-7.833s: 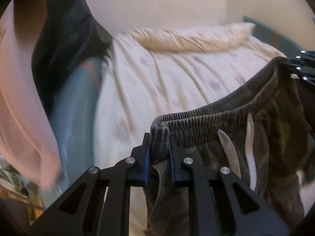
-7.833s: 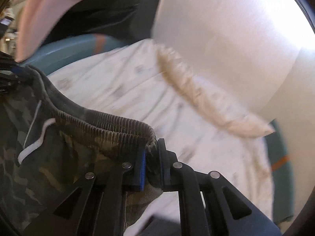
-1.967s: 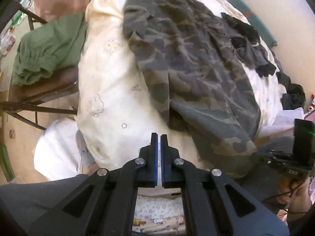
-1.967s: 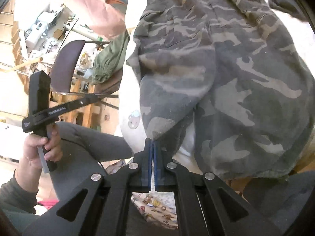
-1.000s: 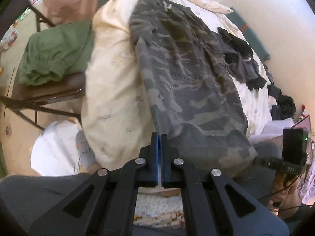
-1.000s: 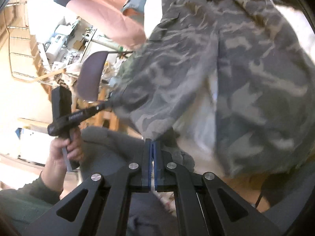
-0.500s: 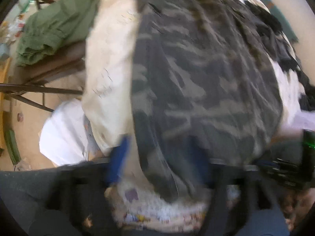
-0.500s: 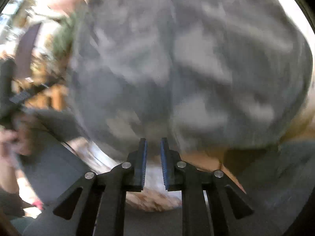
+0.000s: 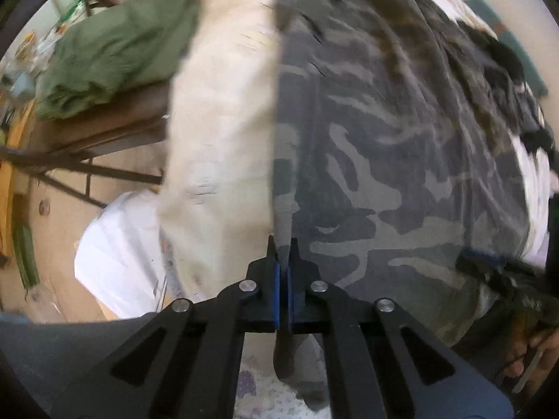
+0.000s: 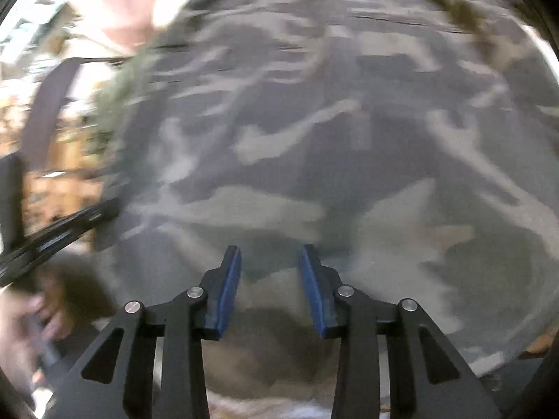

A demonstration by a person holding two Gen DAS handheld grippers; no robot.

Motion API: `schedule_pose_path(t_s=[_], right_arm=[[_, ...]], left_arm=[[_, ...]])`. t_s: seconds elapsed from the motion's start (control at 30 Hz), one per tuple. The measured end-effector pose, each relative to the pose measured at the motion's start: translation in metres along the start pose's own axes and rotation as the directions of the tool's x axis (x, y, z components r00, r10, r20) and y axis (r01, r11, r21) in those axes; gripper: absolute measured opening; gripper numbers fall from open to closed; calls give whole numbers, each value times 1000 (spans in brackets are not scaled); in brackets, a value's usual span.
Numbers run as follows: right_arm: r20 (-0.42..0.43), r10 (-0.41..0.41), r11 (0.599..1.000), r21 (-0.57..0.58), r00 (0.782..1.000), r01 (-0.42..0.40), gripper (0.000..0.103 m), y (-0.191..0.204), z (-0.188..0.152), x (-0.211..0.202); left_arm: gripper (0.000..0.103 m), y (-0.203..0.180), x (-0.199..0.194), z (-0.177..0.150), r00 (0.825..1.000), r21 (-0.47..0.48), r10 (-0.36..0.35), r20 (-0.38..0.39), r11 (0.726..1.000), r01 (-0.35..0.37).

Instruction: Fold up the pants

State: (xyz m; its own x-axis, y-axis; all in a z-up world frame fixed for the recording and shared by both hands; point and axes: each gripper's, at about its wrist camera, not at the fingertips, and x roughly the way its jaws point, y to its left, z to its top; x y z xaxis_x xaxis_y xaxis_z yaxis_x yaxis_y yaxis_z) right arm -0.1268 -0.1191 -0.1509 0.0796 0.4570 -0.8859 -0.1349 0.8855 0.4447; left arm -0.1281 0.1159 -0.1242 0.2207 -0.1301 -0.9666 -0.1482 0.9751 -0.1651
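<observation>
camouflage pants (image 9: 401, 146) edge pinched in left fingers (image 9: 283, 269); right fingers (image 10: 270, 265) parted (green cloth (image 9: 115, 45) beside).

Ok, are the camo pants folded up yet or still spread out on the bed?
Spread out. The camo pants lie lengthwise along the bed; only their near edge is pinched in the left gripper.

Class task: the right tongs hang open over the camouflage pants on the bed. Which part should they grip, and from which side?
Probably the near hem edge of the pants, from above: it drapes off the bed, giving the right tongs a free edge.
</observation>
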Motion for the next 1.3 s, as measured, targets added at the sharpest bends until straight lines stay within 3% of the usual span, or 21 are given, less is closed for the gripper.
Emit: schedule_pose_path(t_s=[0.03, 0.1, 0.17, 0.27, 0.3, 0.37, 0.4, 0.43, 0.5, 0.63, 0.7, 0.77, 0.87, 0.93, 1.03, 1.13, 1.27, 1.3], right_arm=[[-4, 29, 999, -17, 1000, -30, 36, 8, -4, -4], [6, -14, 998, -58, 1000, 14, 35, 17, -12, -4], [-41, -65, 997, -51, 997, 63, 36, 13, -18, 13], [-55, -43, 999, -27, 998, 41, 37, 6, -19, 11], [-66, -1, 1000, 2, 998, 1, 37, 3, -19, -3], [-16, 57, 998, 25, 998, -56, 39, -7, -19, -35], [33, 57, 998, 24, 998, -58, 42, -17, -20, -59], [90, 39, 999, 29, 995, -41, 48, -29, -21, -84], [194, -31, 996, 89, 981, 14, 48, -67, -24, -137], [224, -199, 947, 294, 954, 129, 48, -142, -32, -186], [207, -216, 922, 364, 954, 130, 48, -173, -45, -189], [155, -183, 901, 421, 971, 102, 48, -193, -51, -177], [110, -284, 904, 362, 952, 228, 48, -192, -47, -156], [58, -275, 905, 354, 960, 238, 48, -202, -47, -138], [-26, -234, 924, 304, 972, 231, 47, -206, -48, -108], [-50, -295, 939, 169, 954, 299, 2, -181, -53, -108], [14, -285, 953, 109, 958, 282, 0, -163, -73, -147], [75, -369, 923, 145, 927, 356, 0, -166, -79, -166]], left_arm=[[1, 8, -8, -3, 1000, -27, 1, 19, 1000, -1], [1, 15, -11, -8, 999, -45, 22, 25, 999, -21], [3, 16, 0, -10, 999, -45, 53, -4, 998, -53], [5, 13, 9, -12, 996, -46, 70, -63, 996, -73], [12, 11, 4, -14, 995, -42, 80, -52, 996, -82], [71, 8, -4, -16, 996, -48, 76, -35, 996, -78], [78, 6, -16, -15, 998, -63, 67, 10, 996, -66], [80, 2, -25, -16, 997, -68, 54, 47, 996, -51], [80, -16, -38, -14, 996, -40, 5, 94, 999, -1], [80, -77, -44, -9, 983, 56, -153, 103, 987, 148], [80, -104, -35, -9, 978, 105, -196, 75, 977, 188], [80, -134, -17, -11, 977, 142, -212, 20, 968, 207], [78, -163, 4, -18, 970, 169, -236, -59, 955, 243], [78, -177, 11, -24, 966, 185, -243, -93, 949, 256], [78, -181, 8, -26, 974, 193, -214, -75, 955, 225], [78, -172, 5, -21, 981, 166, -185, -53, 967, 192], [78, -171, 9, -21, 984, 159, -166, -60, 972, 174], [78, -174, 8, -23, 984, 173, -167, -62, 969, 176]])
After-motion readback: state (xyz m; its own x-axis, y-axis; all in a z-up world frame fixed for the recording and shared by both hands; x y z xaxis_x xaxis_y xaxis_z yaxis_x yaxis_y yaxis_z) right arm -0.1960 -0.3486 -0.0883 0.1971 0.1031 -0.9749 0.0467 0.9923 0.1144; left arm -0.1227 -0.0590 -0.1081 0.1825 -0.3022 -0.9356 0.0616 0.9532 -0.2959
